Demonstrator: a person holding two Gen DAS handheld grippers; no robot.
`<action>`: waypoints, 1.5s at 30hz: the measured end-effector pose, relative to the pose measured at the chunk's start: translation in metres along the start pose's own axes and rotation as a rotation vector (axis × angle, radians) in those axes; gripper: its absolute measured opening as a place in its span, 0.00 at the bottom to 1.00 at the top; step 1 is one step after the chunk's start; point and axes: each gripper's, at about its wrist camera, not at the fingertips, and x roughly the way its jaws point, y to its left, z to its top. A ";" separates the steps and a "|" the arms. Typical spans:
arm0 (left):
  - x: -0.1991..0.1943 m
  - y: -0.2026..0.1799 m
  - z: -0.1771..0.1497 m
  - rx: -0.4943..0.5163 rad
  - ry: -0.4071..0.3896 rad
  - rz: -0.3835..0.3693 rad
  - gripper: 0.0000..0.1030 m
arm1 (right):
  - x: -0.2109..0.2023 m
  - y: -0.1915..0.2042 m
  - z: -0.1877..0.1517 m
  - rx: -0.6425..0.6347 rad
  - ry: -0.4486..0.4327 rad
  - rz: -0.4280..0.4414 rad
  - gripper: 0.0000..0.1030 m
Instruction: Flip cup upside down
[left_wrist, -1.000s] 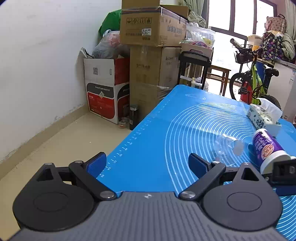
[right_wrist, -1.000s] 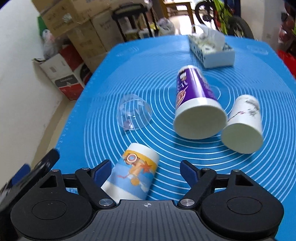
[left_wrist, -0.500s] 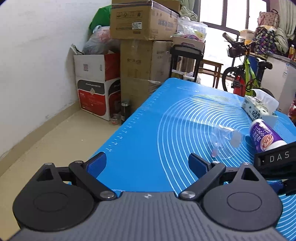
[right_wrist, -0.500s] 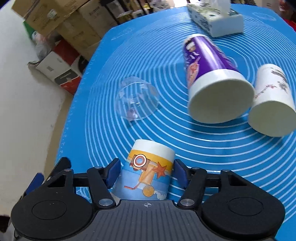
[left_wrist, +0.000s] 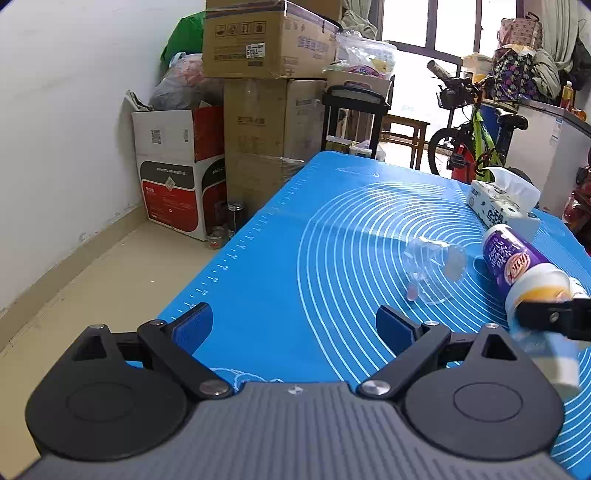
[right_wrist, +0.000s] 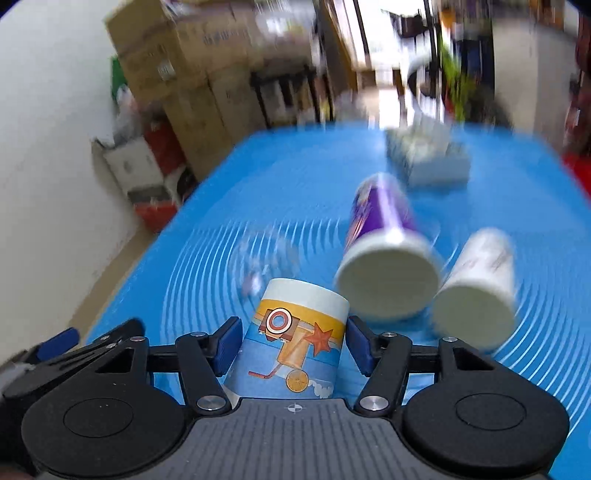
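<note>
Paper cartoon cup (right_wrist: 295, 347) clamped in right tool (right_wrist: 291, 341); left tool (left_wrist: 293, 328) agape

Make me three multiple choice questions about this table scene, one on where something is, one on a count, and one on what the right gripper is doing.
1. Where does the tissue box stand?
A. On the far part of the blue mat, beyond the purple cup
B. On the floor by the cardboard boxes
C. Between the left gripper's fingers

2. How many cups in all show in the right wrist view?
A. Two
B. Four
C. Six

3. What is the right gripper doing?
A. Open over bare mat
B. Closed on the cartoon cup
C. Closed on the tissue box

Answers:
1 A: it sits on the blue mat behind the purple cup.
2 B: cartoon cup, purple cup, white cup and clear plastic cup.
3 B: both blue pads press the cartoon cup's sides.
</note>
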 end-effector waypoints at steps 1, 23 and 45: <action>0.000 -0.001 0.000 0.002 0.001 -0.002 0.92 | -0.006 0.002 -0.006 -0.050 -0.057 -0.031 0.63; -0.007 -0.021 -0.016 0.077 -0.021 -0.052 0.92 | -0.034 0.012 -0.110 -0.375 -0.408 -0.290 0.62; -0.089 -0.053 -0.051 0.138 0.006 -0.159 0.93 | -0.117 -0.013 -0.122 -0.230 -0.218 -0.242 0.94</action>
